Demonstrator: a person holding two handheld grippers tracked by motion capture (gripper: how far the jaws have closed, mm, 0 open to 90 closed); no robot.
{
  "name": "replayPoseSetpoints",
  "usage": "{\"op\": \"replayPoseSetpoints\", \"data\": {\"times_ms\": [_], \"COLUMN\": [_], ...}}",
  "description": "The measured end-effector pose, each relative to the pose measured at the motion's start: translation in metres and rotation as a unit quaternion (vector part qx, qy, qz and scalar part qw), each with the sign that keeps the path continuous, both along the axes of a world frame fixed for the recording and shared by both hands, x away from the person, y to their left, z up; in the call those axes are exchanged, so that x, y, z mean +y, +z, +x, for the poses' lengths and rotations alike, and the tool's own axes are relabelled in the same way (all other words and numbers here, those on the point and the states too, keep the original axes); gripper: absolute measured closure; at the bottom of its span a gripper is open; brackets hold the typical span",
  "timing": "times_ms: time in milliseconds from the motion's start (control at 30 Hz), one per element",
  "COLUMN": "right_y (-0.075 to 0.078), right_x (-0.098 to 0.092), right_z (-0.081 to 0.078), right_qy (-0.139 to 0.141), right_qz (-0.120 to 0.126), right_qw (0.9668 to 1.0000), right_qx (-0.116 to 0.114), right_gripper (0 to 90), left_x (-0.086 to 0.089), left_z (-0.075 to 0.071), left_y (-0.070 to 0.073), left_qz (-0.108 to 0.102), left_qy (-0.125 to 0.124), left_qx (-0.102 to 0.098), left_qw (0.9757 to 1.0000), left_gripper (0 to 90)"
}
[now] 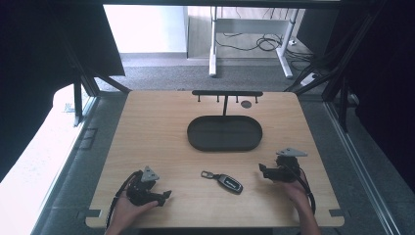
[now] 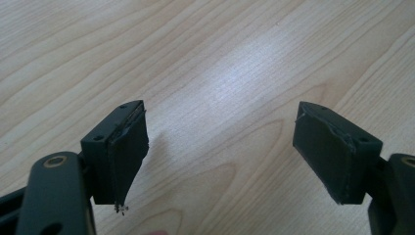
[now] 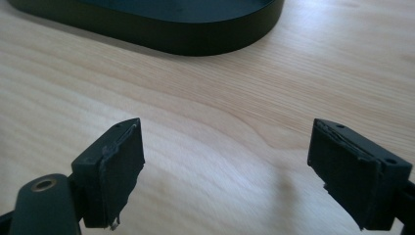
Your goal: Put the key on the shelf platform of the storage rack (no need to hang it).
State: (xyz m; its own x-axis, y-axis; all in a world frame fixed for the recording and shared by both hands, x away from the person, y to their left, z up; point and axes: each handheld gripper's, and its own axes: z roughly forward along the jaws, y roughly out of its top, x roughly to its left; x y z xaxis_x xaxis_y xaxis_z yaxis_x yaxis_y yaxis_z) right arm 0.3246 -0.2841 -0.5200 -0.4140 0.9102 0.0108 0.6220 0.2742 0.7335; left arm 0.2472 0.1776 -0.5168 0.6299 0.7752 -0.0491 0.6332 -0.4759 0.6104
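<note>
a car key fob (image 1: 230,182) with a small metal clip lies flat on the wooden table (image 1: 161,132), near the front edge and between the two grippers, touching neither. the clip end points toward the left gripper (image 1: 165,195), the dark body toward the front right.

the left gripper sits near the table's front left, held in a hand (image 1: 128,208) that comes in from the bottom of the high view, its jaws pointing right toward the fob but well short of it. in the left gripper view its jaws stand spread wide (image 2: 220,142) with bare wood between them (the rubber pads (image 2: 126,156) look a little frayed at the edges).

the right gripper (image 1: 262,170) rests to the right of the fob, jaws pointing left, near it but apart. in the right gripper view its jaws are also spread wide (image 3: 225,161), nothing between them.

behind the fob, toward the middle of the table, sits a black oval tray (image 1: 195,134); its wall shows at the top of the right gripper view (image 3: 186,46). a thin black rack (image 1: 226,93) with small hooks rises from the tray's far edge.
</note>
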Motion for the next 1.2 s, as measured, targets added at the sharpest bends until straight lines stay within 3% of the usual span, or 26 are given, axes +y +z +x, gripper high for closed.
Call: {"op": "replayPoseSetpoints", "data": {"times_ms": [67,167,267,367,667,1200], "right_y": [0.004,0.004,0.000,0.000,0.001,0.006], "right_x": [-0.003,-0.004,0.001,0.006,0.008,0.005], "right_z": [-0.004,-0.006,-0.007,-0.008,-0.010,-0.015], "right_qy": [0.007,0.012,0.031,0.040,0.045,0.037], "right_qz": [-0.012,-0.008,-0.031,-0.035,-0.030,-0.034], "right_qw": [0.9999,0.9999,0.9990,0.9986,0.9983,0.9987], "right_qx": [-0.007,-0.003,0.007,0.006,0.020,0.008], "right_gripper": [15.1,15.6,19.2,20.8,26.3,30.2], "left_x": [-0.001,-0.002,-0.004,-0.003,-0.004,-0.002], "left_z": [0.000,0.000,0.000,0.000,-0.001,0.002], "left_y": [0.000,0.000,-0.003,-0.002,-0.002,0.000], "left_qz": [0.002,0.003,0.007,0.004,0.006,0.001], "left_qy": [-0.004,-0.006,-0.009,-0.009,-0.010,-0.009], "left_qx": [0.001,0.001,0.005,0.004,0.004,0.003], "left_qw": [1.0000,1.0000,0.9999,0.9999,0.9999,0.9999], "left_gripper": [21.3,21.3,21.3,21.3,21.3,21.3]}}
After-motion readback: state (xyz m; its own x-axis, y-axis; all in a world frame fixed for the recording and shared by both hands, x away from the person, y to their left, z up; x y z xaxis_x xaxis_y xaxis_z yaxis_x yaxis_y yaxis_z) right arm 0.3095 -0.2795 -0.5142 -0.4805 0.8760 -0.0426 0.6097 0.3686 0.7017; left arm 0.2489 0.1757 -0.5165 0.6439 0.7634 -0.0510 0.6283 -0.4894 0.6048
